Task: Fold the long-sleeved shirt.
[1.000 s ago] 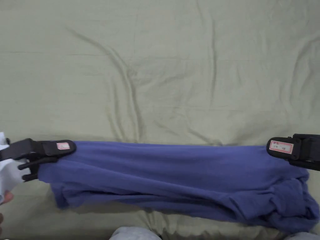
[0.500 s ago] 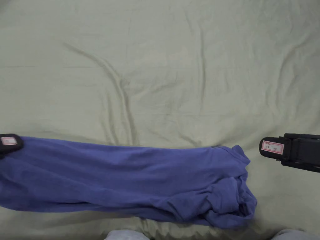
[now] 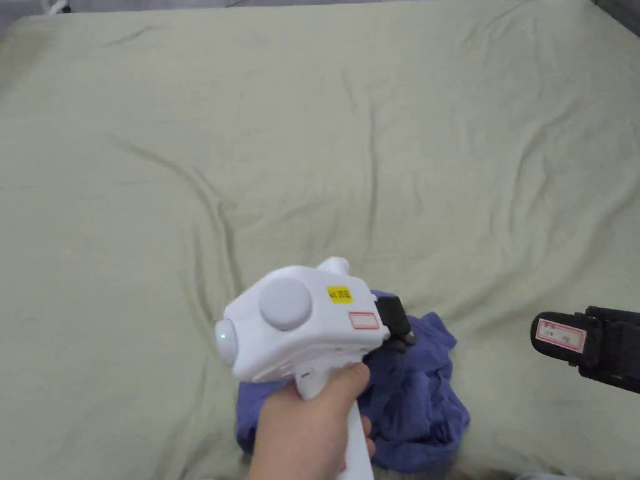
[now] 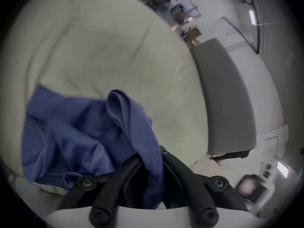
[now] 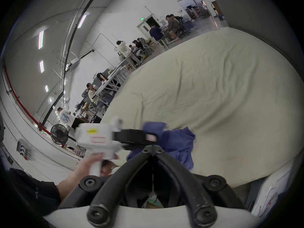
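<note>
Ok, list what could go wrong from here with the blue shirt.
The shirt lies bunched near the bed's front edge, so this fold may set in creases. The left gripper pinches just one hem strip, which could slip free. The right gripper is shut and empty, so one-sided pulling may drag the pile askew.

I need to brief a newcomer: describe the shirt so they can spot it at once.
Start from the wide pale green bedsheet that covers the bed. At its near edge lies a bunched blue shirt, one fold pinched in the left gripper. It is the only coloured cloth on the sheet; the right gripper hangs beside it, shut on nothing.
</note>
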{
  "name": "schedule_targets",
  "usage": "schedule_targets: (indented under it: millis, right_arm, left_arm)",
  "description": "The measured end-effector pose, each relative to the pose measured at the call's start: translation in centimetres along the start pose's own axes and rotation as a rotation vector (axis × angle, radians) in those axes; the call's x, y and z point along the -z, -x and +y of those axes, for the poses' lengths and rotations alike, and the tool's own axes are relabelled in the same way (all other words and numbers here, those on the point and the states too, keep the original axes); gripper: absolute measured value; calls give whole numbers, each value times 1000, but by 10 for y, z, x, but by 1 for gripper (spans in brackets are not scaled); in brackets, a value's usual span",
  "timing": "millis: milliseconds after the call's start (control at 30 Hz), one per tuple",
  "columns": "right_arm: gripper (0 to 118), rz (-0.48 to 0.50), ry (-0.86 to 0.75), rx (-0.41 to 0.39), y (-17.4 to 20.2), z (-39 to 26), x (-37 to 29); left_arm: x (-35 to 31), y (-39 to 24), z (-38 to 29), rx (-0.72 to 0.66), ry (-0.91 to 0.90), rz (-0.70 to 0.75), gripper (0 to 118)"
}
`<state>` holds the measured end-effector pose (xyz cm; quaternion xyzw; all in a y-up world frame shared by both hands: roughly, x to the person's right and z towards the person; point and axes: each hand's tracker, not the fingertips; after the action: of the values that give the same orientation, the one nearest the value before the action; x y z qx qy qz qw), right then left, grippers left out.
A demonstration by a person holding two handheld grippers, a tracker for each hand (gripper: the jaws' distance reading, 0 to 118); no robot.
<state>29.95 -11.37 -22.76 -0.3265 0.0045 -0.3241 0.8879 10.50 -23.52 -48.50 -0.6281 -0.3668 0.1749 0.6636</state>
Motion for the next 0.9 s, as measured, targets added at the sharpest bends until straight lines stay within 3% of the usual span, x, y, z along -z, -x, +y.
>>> schedule_targets:
  millis: [100, 133, 200, 267, 333, 400, 500, 567, 600, 633, 667, 700, 767, 867, 900]
  right_arm:
    - [0, -17, -15, -4, -6, -2, -14]
    - [0, -17, -19, -1, -8, -2, -16]
    - [0, -11, -27, 9, -12, -4, -20]
    - [0, -1, -32, 19, -14, -5, -21]
    - [0, 13, -33, 29, -17, -6, -20]
    - [0, 29, -40, 42, -18, -5, -19]
    - [0, 78, -66, 60, -16, -3, -20]
    - [0, 110, -70, 68, -16, -2, -19]
    - [0, 117, -70, 69, -15, -1, -18]
    - [0, 119, -68, 68, -14, 0, -15]
    - [0, 120, -65, 66, -14, 0, -12]
    - [0, 120, -61, 62, -14, 0, -10]
    - [0, 110, -54, 61, -13, -2, -5]
    - [0, 114, -45, 69, -14, -5, -2]
    - [0, 112, -43, 70, -14, -6, -2]
  left_arm:
    - [48, 9, -10, -3, 19, 111, 6]
    - [55, 8, -13, 15, -7, 113, 16]
    - [57, 8, -17, 37, -52, 55, 77]
    - [47, -10, -22, 63, -53, -24, 105]
    - [36, -26, -21, 86, -42, -90, 109]
    - [15, -40, -16, 94, -50, -243, 109]
    - [-28, -42, -5, 35, -91, -380, 109]
    - [-59, -39, 6, 34, -49, -411, 106]
    - [-72, -34, 8, 38, -43, -421, 97]
    - [-88, -27, 9, 57, -57, -455, 76]
    - [-101, -22, 11, 85, -101, -463, 28]
    - [-113, -17, 13, 122, -147, -411, 2]
    - [-123, -7, 15, 204, -239, -148, 2]
    - [-108, 22, 15, 185, -217, -22, 2]
    - [-100, 27, 13, 236, -230, 146, 2]
